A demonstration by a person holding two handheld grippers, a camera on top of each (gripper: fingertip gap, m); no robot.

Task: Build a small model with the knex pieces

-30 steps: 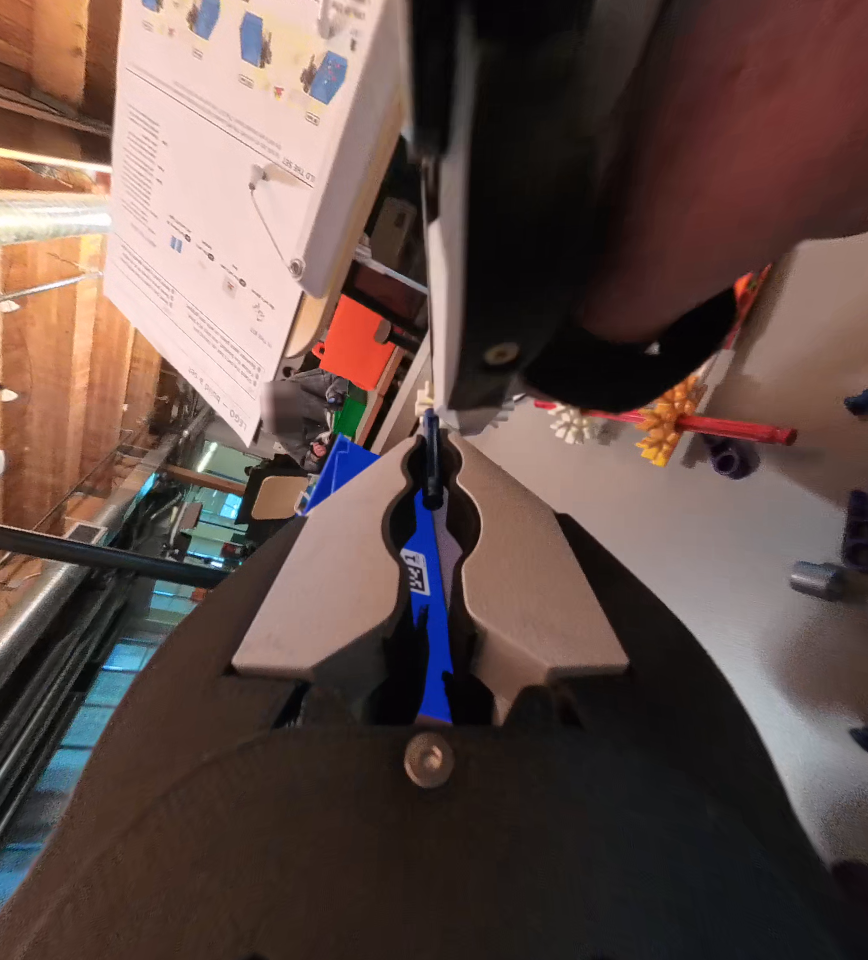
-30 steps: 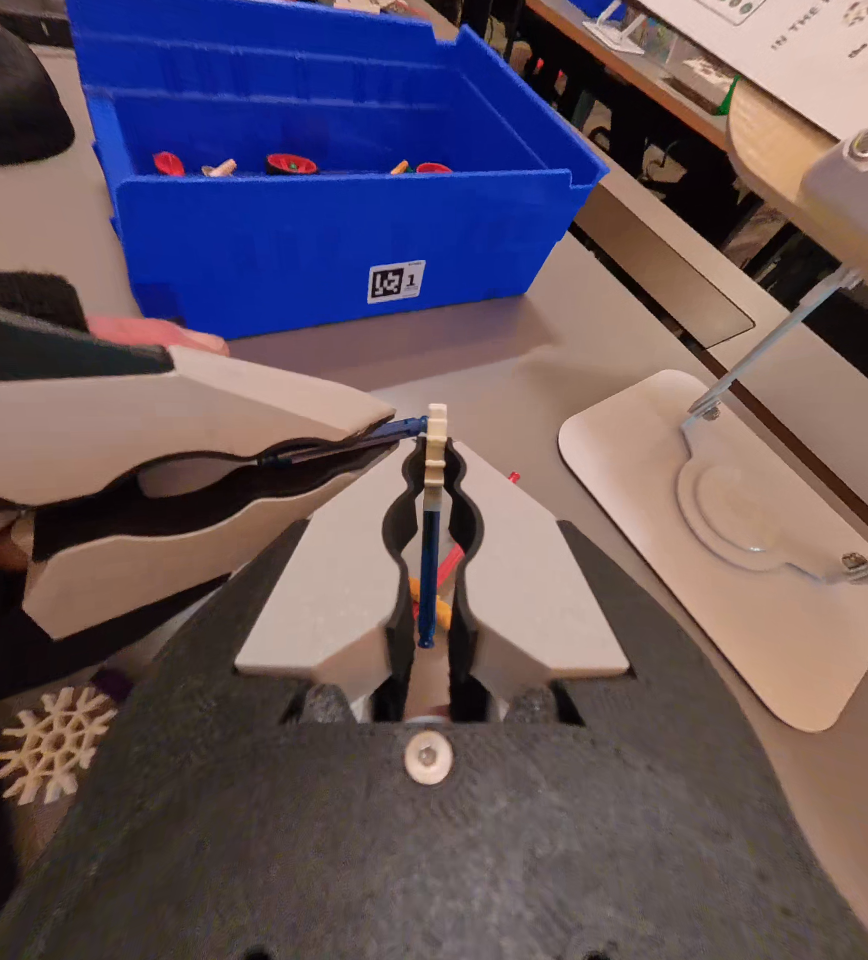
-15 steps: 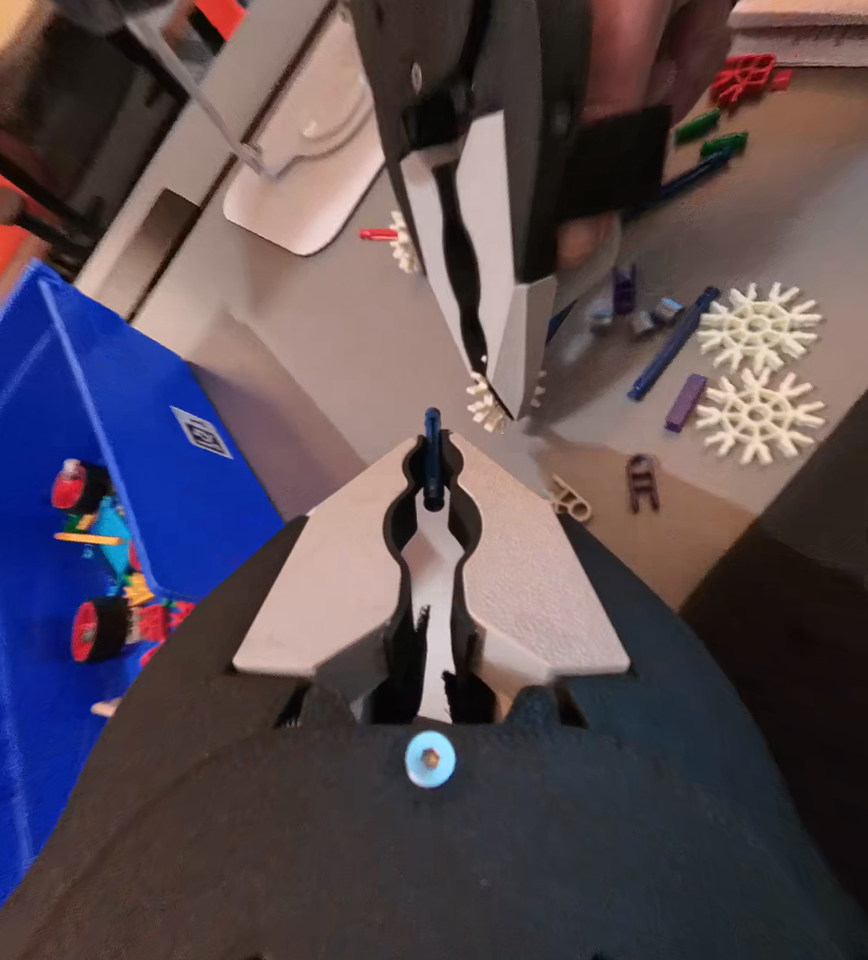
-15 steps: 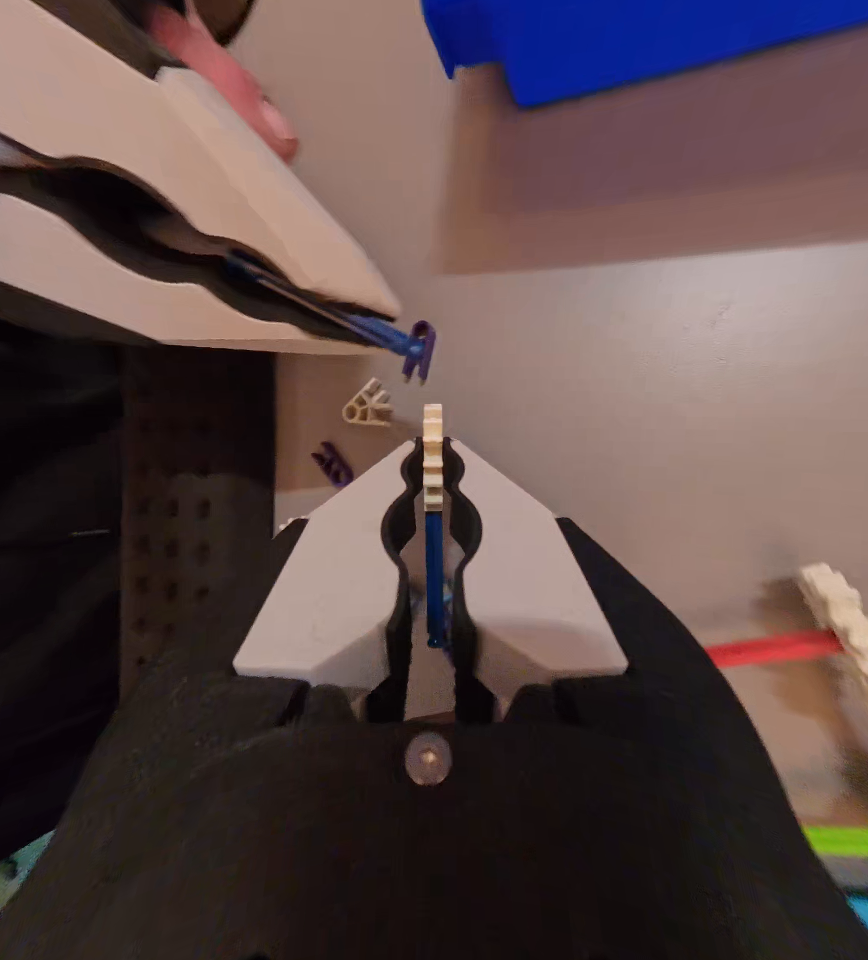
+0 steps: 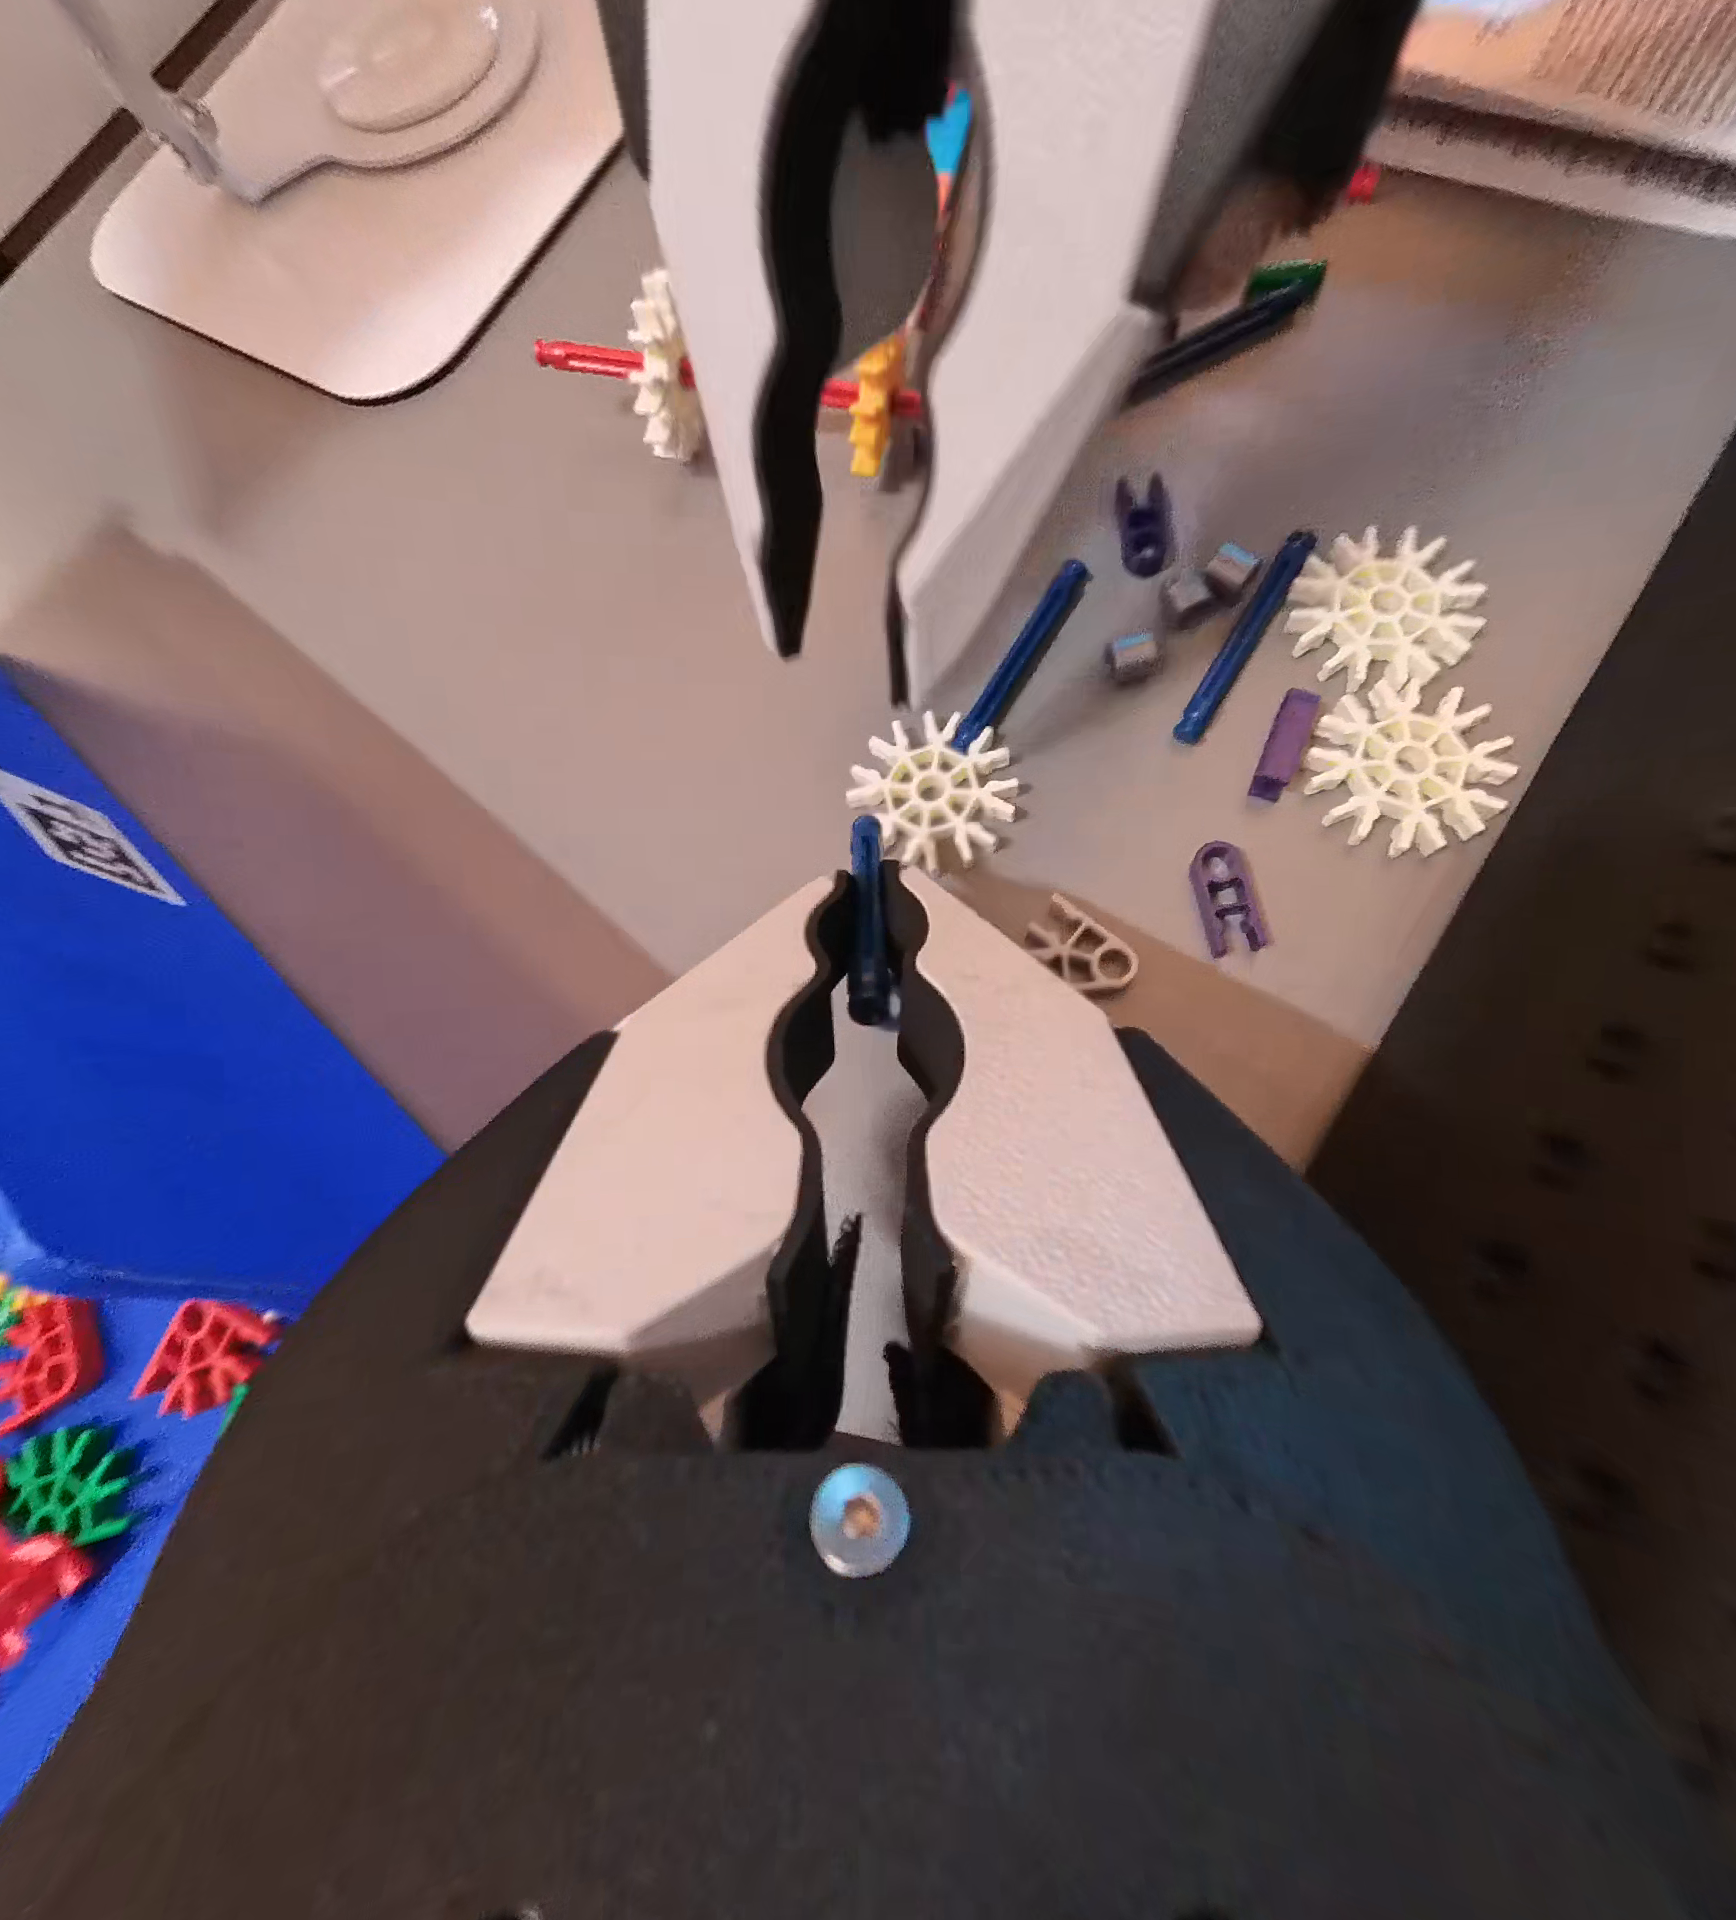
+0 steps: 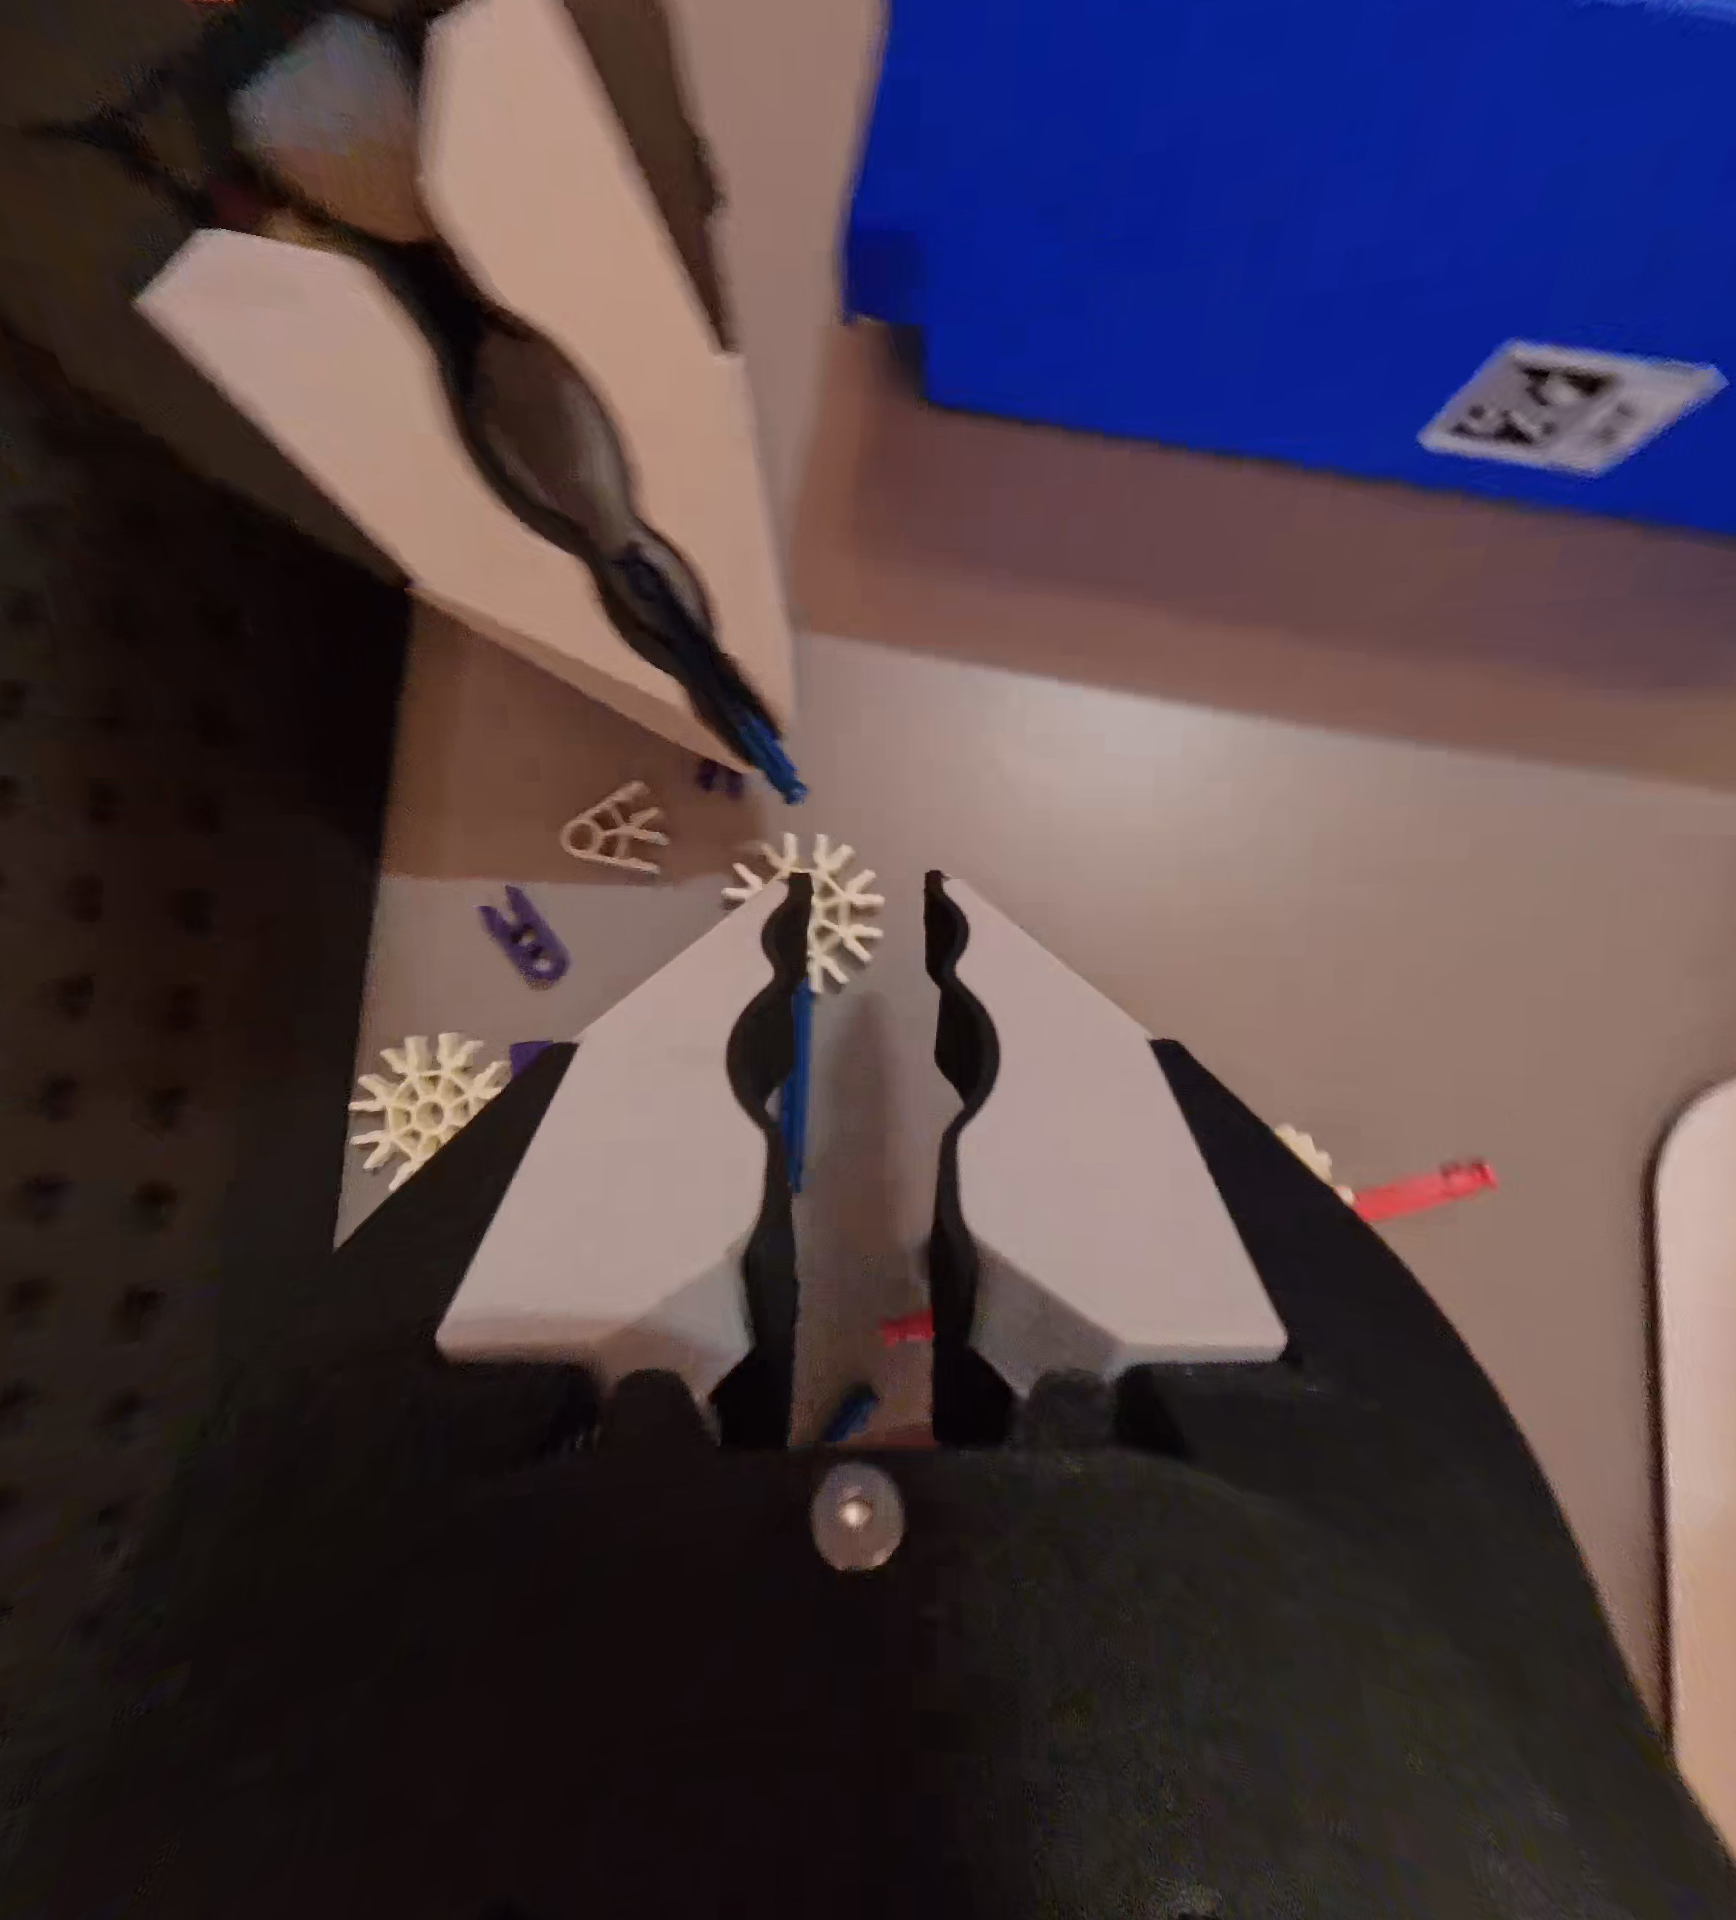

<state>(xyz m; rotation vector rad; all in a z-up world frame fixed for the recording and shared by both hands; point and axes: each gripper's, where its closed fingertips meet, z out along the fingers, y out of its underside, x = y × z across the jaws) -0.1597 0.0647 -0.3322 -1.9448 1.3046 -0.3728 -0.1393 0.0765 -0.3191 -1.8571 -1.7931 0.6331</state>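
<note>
Between the closed fingers of the left gripper (image 5: 869,883) a short dark blue rod (image 5: 869,930) is clamped, its tip poking out past the fingertips. Just beyond that tip a small cream snowflake connector (image 5: 931,790) is laid flat on the grey table (image 5: 490,582), with a longer blue rod (image 5: 1025,649) plugged into its far side. The right gripper (image 6: 864,883) is held with its jaws parted and nothing between them, directly above that connector and rod.

Further right, two larger cream snowflake connectors (image 5: 1404,764), another blue rod (image 5: 1243,634), purple clips (image 5: 1228,899), small grey pieces (image 5: 1134,657) and a tan fan-shaped connector (image 5: 1082,945) are scattered. A red rod assembly (image 5: 583,355) with a cream wheel and a yellow connector is partly hidden behind the right gripper's fingers. A blue bin (image 5: 116,997) of red and green pieces is cut off at the left edge. A white stand base (image 5: 344,260) is seen at the top left.

A white square-code sticker (image 6: 1570,416) is borne on the bin's wall; its marks are blurred. Both views are smeared by motion, so fine details are hard to make out.
</note>
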